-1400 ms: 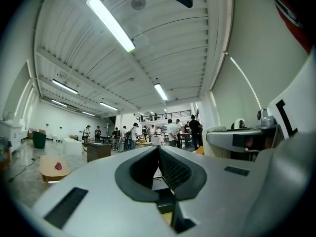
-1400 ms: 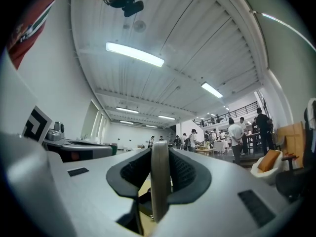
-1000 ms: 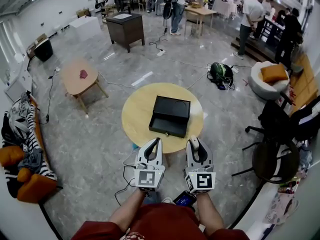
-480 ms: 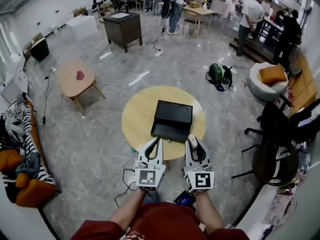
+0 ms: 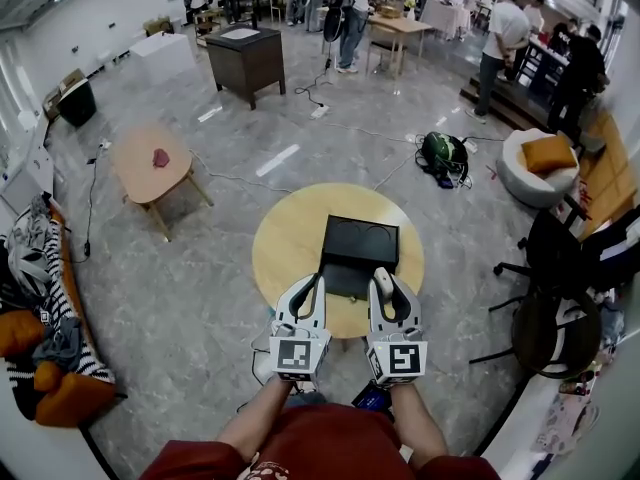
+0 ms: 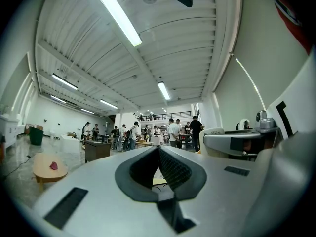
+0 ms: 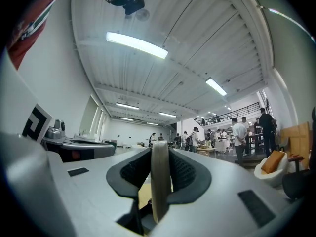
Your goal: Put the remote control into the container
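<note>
Container (image 5: 358, 251) now nearer right gripper (image 5: 388, 284) clamping remote control (image 7: 159, 181).

Glossy grey floor (image 5: 200, 268); round wooden table (image 5: 283, 256); low oval table (image 5: 150, 163); dark cabinet (image 5: 250, 58); ceiling strip lights (image 6: 121, 16).

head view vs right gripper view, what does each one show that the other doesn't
Only the head view: the black container sitting on the round wooden table. Only the right gripper view: the ceiling light strips, and the pads pressing both faces of the remote control, which is seen edge-on. Both: the right gripper holding that remote, and people standing across the room.
</note>
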Available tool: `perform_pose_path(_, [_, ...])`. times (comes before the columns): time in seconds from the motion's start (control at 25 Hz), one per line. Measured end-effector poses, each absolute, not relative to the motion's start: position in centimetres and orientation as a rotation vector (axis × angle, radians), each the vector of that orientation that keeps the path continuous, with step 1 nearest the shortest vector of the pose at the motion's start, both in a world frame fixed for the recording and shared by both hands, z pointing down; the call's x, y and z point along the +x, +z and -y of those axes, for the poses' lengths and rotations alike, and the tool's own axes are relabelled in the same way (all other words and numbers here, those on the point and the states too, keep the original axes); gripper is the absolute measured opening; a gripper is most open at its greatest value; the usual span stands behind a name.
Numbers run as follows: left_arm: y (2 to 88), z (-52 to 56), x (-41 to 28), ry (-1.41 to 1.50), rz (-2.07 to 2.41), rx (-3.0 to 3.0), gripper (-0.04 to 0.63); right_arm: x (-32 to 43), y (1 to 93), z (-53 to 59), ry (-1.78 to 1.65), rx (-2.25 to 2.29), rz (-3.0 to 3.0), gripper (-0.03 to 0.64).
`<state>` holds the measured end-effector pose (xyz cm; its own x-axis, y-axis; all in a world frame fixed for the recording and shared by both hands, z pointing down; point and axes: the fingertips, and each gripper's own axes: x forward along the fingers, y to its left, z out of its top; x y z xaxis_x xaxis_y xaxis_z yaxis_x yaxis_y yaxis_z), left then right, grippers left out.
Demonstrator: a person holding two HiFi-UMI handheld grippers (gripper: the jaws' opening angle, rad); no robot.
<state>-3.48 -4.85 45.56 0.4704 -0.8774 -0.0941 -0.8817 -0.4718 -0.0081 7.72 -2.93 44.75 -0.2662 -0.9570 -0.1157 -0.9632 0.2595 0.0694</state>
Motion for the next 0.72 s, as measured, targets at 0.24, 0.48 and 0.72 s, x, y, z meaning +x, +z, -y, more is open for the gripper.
perform_pose_path(0.24, [45.0,7.3,-5.0,0.071,-1.567,-2.675,0.015,5.8,44.7,5.2,0.199,-1.896,-2.453,0.116])
perform_pose_path(0.48, [45.2,9.7,-4.9,0.128,-1.506,-2.705,0.015,5.7,44.7,7.1,0.192,-1.948,-2.433,0.116])
perform_pose_path(0.72, [45.6,10.9,-5.4,0.086,-1.464,-2.748,0.015,5.0,44.4,8.2,0.179,-1.998,-2.402,0.115])
